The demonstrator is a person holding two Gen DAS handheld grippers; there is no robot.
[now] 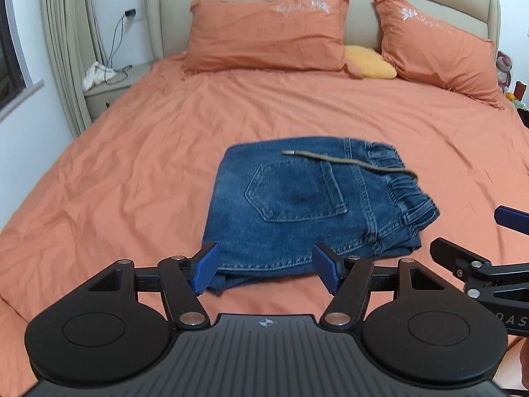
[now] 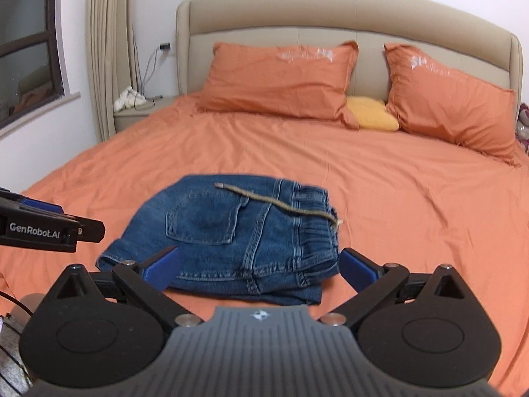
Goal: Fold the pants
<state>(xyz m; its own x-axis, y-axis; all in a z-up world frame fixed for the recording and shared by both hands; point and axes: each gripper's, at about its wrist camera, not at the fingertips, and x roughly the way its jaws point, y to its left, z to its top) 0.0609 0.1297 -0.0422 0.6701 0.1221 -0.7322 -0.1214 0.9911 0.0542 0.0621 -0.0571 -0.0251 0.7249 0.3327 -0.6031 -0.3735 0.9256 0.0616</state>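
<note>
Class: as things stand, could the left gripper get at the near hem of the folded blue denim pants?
Probably yes: the left gripper is open, the folded blue denim pants lie just ahead, and nothing blocks the way.

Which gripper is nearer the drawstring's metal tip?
Cannot tell. Left gripper is open at the jeans' near hem; right gripper is open at the near edge by the waistband. The drawstring tip lies far from both.

Beside the folded pants [image 1: 307, 205], the right gripper [image 1: 469, 231] is cut off by the left wrist view's right edge. Lower pants layers lie hidden under the top fold. Embroidery on the pillow [image 1: 267, 33] beyond the pants is unreadable.
</note>
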